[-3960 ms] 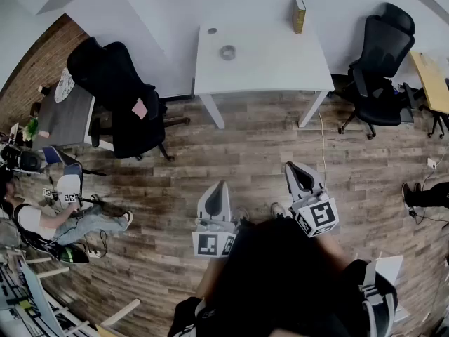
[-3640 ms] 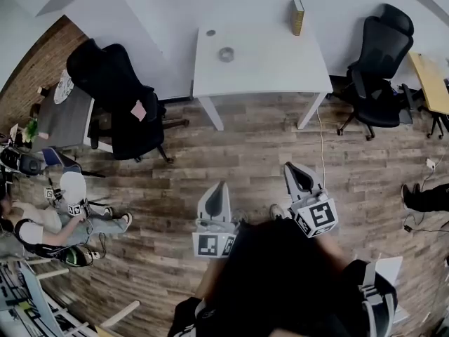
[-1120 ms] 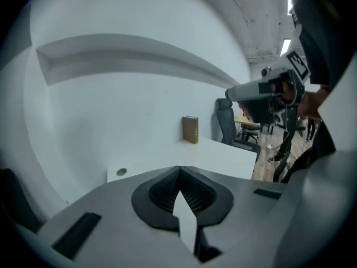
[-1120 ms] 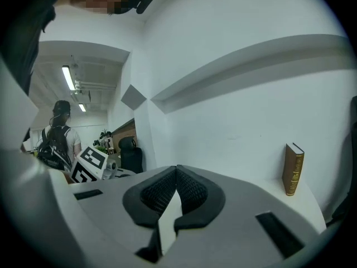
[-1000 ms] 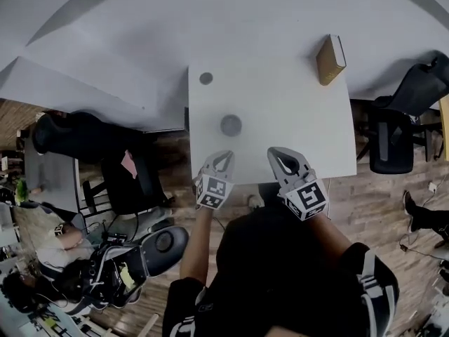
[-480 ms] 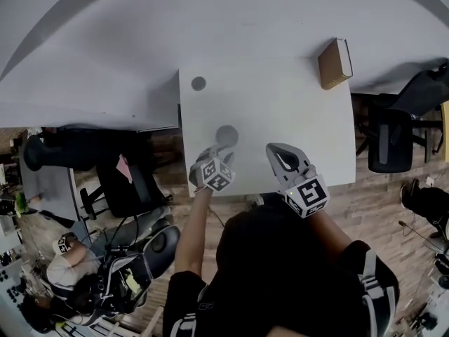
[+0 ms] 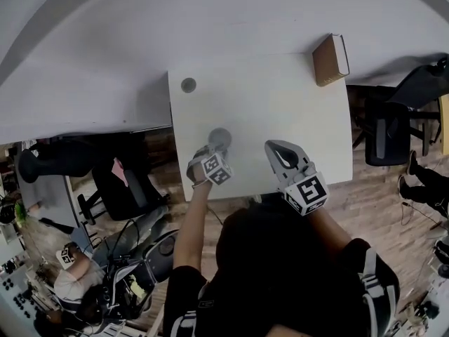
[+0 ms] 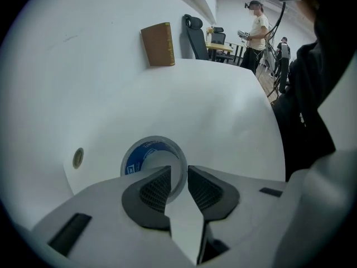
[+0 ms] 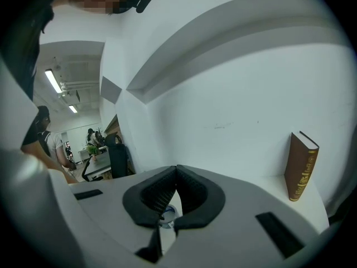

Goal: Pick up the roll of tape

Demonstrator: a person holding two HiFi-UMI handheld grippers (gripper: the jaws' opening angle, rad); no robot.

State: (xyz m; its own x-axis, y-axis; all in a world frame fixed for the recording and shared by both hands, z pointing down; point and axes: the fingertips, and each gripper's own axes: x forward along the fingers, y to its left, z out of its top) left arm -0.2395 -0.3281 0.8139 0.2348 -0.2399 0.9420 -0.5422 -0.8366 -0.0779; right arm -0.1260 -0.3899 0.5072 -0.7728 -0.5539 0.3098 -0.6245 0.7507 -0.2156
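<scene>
Now that my left gripper [image 8: 178,175] has dropped to the roll of tape [image 8: 139,155], flat at the white table's [image 7: 280,104] front left, I log: jaws apart, closing astride its wall — grasp imminent; right gripper's [image 9: 176,175] jaws together over the table's front edge.

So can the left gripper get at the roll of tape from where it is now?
Probably yes. The left gripper hangs right over the roll of tape, with nothing in the way. Its closing jaws straddle the roll's near wall, and the pads are not yet pressing on it.
</scene>
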